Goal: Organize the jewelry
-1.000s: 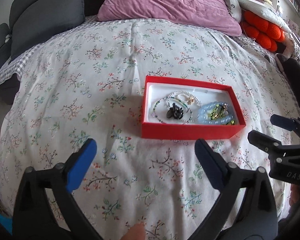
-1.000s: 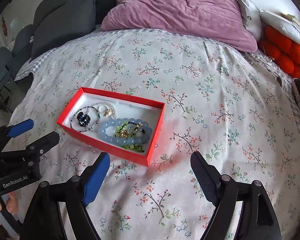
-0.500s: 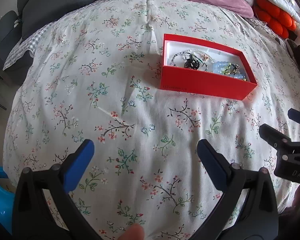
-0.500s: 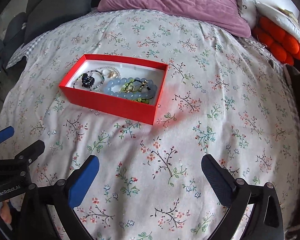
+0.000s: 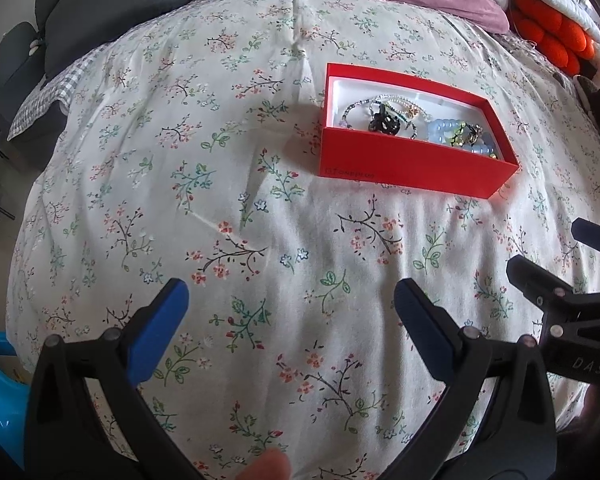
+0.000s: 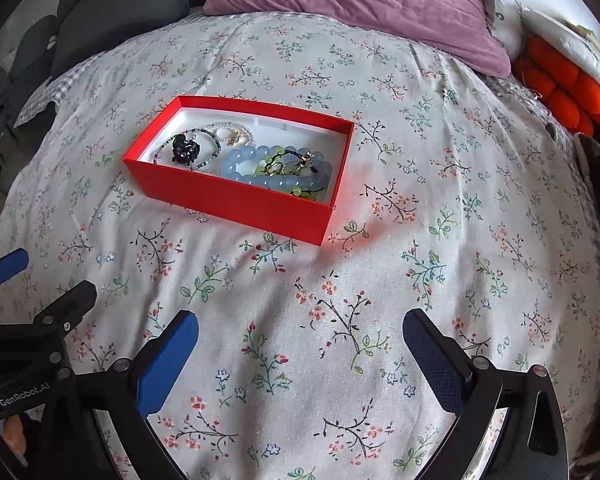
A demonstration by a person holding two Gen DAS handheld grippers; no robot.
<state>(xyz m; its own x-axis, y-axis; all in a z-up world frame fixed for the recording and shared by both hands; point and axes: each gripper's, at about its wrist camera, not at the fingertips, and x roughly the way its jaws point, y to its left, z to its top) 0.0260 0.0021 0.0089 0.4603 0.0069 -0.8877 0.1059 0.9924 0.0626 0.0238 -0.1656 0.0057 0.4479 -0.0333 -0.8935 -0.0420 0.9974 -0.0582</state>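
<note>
A: Step? Looks like all the jewelry's in the box (image 6: 236,196) already, so wrapping up or about to re-sort.

B: Agreed. Both grippers hang over bare bedspread (image 6: 340,320). Right gripper (image 6: 300,360) jaws wide apart, just been opening, nothing between. Left gripper (image 5: 288,328) also spread, empty.

A: Box position?

B: Ahead of both, well clear of the fingertips. Blue beads (image 6: 276,170) at its right end.

A: Next?

B: Probably reach forward and down. Versus a second ago: box sits farther from both grippers.
</note>
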